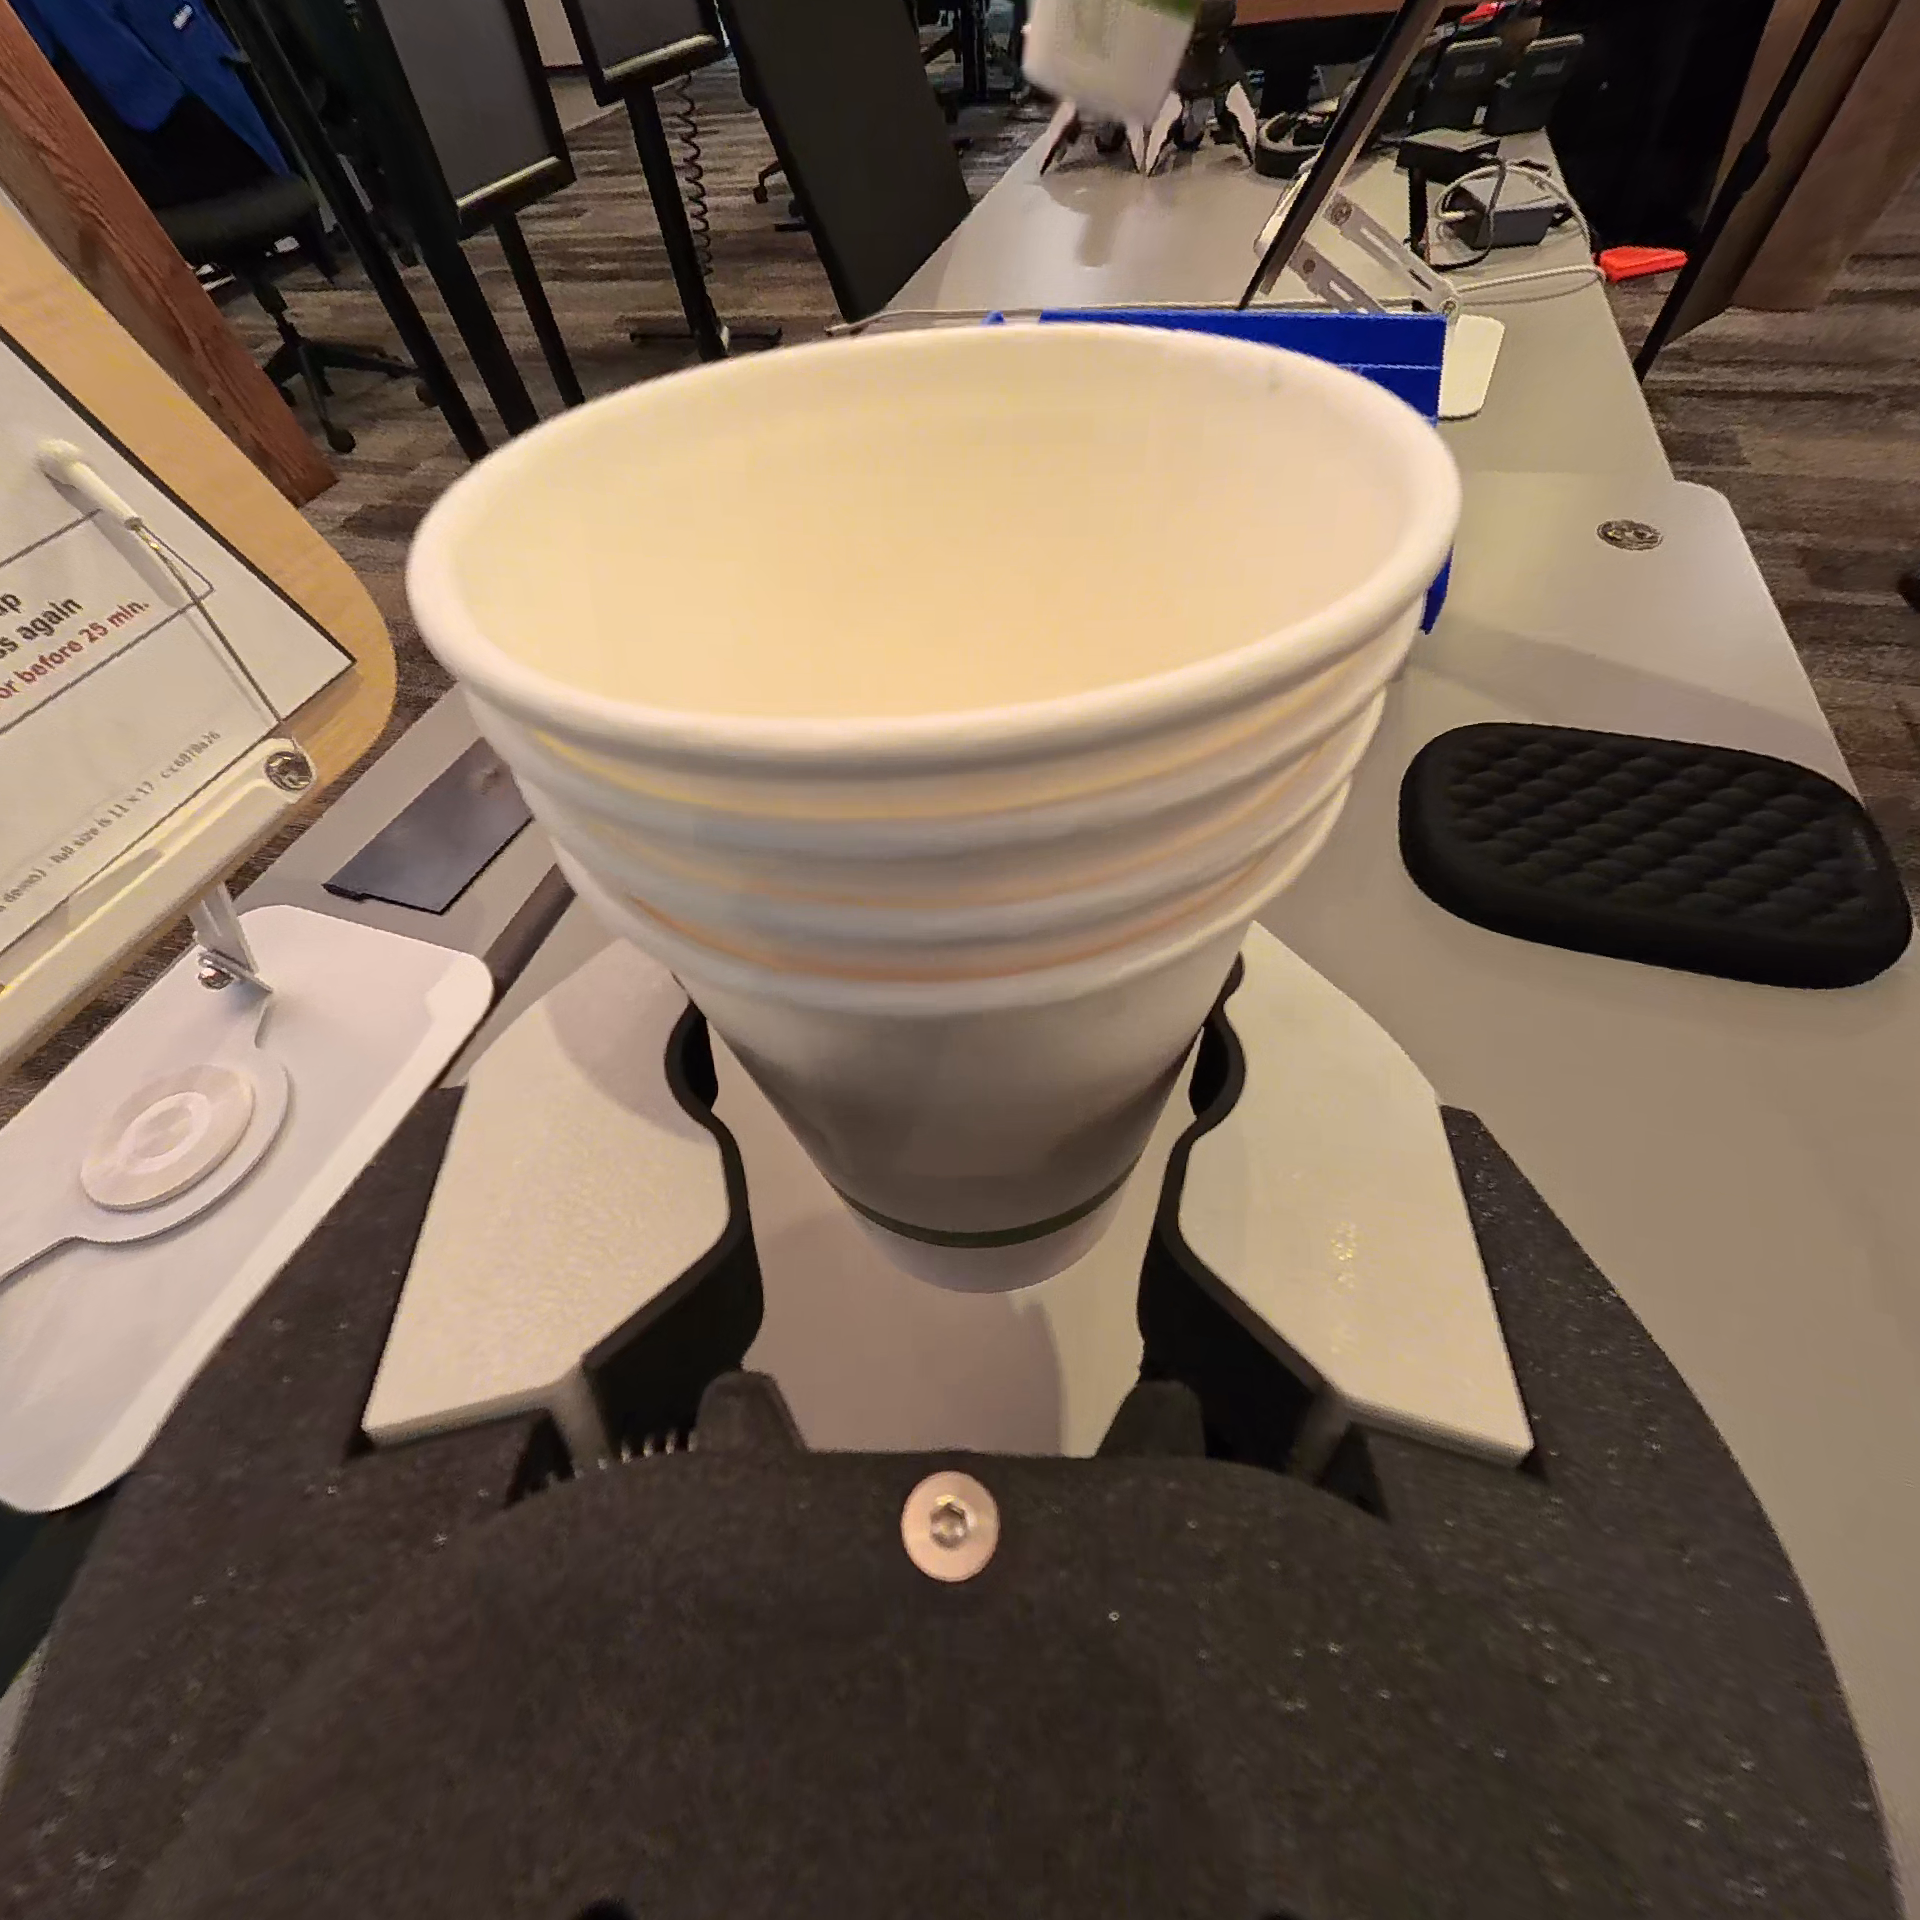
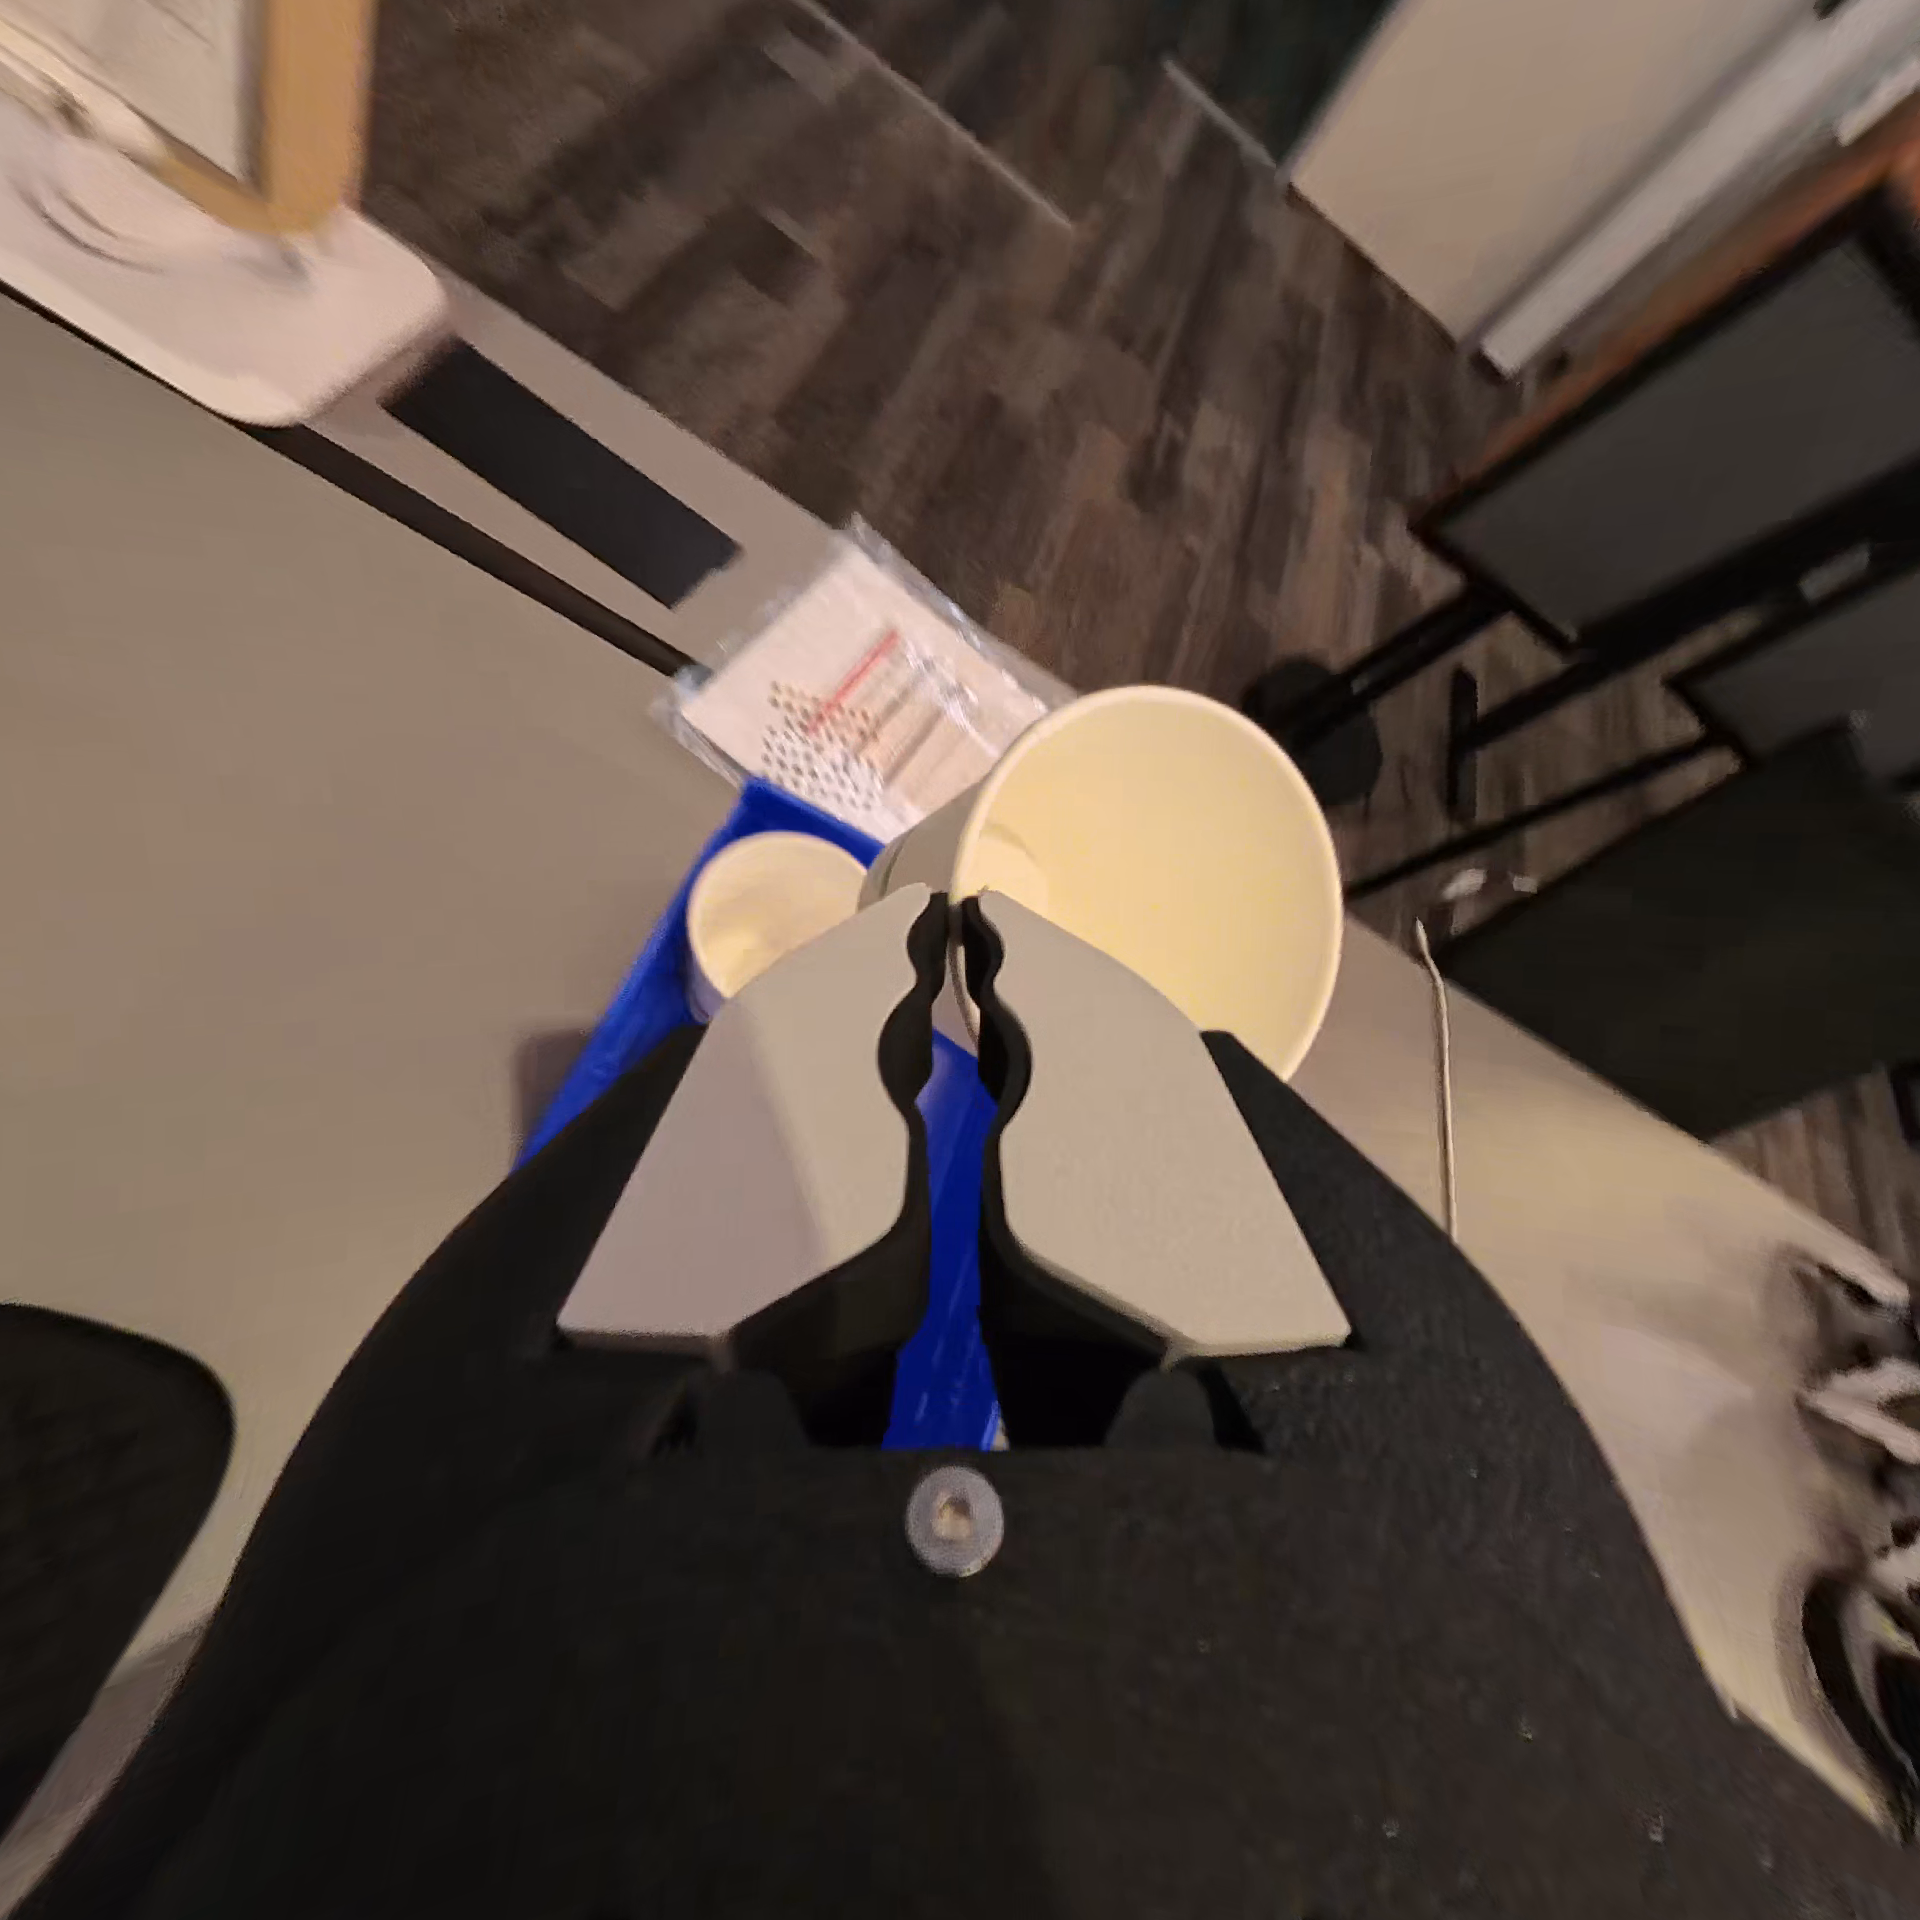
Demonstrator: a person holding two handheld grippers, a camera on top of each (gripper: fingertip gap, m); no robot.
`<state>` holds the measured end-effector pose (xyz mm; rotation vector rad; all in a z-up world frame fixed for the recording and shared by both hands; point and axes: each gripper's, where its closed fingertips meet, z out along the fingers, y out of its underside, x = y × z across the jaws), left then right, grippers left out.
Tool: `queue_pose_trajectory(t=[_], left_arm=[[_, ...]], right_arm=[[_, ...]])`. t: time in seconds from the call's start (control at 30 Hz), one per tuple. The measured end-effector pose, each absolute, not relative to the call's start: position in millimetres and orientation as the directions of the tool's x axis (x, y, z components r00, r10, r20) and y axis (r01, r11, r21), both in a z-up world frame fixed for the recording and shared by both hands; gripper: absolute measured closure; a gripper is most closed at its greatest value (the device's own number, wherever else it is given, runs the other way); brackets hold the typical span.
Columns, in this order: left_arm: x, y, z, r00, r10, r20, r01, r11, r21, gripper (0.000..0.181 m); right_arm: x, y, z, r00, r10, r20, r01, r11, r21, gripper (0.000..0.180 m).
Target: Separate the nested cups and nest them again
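L gripper (image 1: pixel 961 1143) jaws clamp smooth conical paper cup stack (image 1: pixel 935 727); R gripper (image 2: pixel 956 920) jaws pinch rim of single cup (image 2: pixel 1153 862) w/ creamy inside.

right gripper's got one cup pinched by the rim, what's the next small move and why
Probably lower the single cup onto the blue tray beside the cup already standing there, then release. The right gripper is shut on its rim, holding it tilted above the tray, while the left gripper holds the remaining stack of several nested cups, so separating looks unfinished.
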<state>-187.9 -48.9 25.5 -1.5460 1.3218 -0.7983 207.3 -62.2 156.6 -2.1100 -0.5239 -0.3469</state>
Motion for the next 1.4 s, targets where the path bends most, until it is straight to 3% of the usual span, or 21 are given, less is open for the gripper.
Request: queue_pose_trajectory(t=[0.23,0.47,0.97,1.4], left_arm=[[-191,-48,30,0.219,-0.972,-0.088,-0.368,0.001,-0.930,0.090],[-189,-52,29,0.208,-0.973,-0.105,-0.383,0.017,-0.923,0.090],[-189,-55,31,0.204,-0.973,-0.112,-0.382,0.026,-0.924,0.090],[-186,-52,22,0.204,-0.972,-0.120,-0.411,0.026,-0.911,0.090]], right_arm=[[252,-41,54,0.889,0.203,0.411,0.427,-0.693,-0.581,0.176],[248,-27,43,0.921,0.190,0.339,0.376,-0.655,-0.655,0.177],[258,-20,3,0.894,0.206,0.397,0.411,-0.731,-0.545,0.177],[278,-13,-44,0.915,0.169,0.365,0.352,-0.775,-0.525,0.177]])
